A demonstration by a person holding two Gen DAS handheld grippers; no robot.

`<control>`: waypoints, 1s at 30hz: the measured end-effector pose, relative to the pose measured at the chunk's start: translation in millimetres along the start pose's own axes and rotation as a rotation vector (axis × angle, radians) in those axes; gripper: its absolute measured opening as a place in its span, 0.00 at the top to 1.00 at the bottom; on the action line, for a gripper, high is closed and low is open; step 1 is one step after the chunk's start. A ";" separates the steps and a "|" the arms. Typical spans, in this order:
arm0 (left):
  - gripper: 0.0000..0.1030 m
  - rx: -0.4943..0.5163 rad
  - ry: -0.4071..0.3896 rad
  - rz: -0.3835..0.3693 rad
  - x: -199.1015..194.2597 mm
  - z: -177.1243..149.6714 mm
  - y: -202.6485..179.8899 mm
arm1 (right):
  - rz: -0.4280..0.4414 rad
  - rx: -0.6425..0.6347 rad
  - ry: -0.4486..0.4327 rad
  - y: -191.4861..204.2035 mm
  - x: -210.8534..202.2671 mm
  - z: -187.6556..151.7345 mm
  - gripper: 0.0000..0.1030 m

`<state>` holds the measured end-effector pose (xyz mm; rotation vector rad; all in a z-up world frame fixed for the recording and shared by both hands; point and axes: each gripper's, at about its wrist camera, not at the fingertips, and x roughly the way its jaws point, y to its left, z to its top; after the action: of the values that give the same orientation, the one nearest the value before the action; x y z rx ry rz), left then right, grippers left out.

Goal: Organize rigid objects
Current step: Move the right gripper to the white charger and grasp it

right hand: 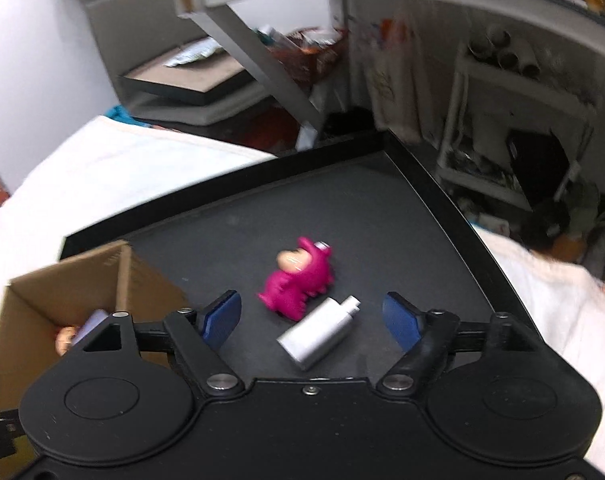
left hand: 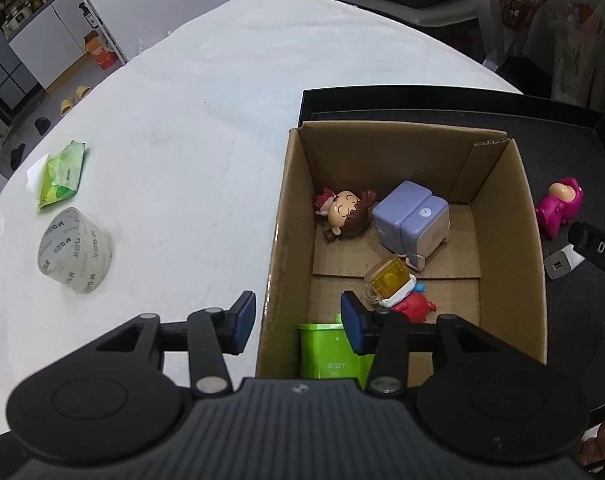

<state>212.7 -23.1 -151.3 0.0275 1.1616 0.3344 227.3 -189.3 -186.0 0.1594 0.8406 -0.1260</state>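
Observation:
A cardboard box [left hand: 294, 216] stands on a black tray [left hand: 574, 152]. Inside lie a doll figure [left hand: 344, 214], a purple cube toy [left hand: 412, 220], a yellow mug charm [left hand: 386, 278], a red figure [left hand: 412, 306] and a green block [left hand: 328, 354]. My left gripper [left hand: 298, 322] is open and empty, straddling the box's near left wall. My right gripper [right hand: 312, 320] is open and empty above the tray [right hand: 382, 208], just before a silver charger [right hand: 318, 334] and a magenta figure [right hand: 298, 280]. The box [right hand: 62, 292] is to its left.
On the white table [left hand: 190, 128] to the left lie a tape roll [left hand: 76, 250] and a green tissue pack [left hand: 62, 174]. The magenta figure [left hand: 560, 204] and the charger [left hand: 562, 266] lie right of the box. Shelves and clutter stand beyond the table.

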 end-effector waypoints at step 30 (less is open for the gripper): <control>0.45 0.043 0.008 0.054 5.1 5.3 -21.1 | 0.066 0.045 0.081 -22.5 21.9 -8.6 0.79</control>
<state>224.4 -41.0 -157.8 0.0954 1.1773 0.3572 231.6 -210.9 -210.0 0.2352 0.9124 -0.0766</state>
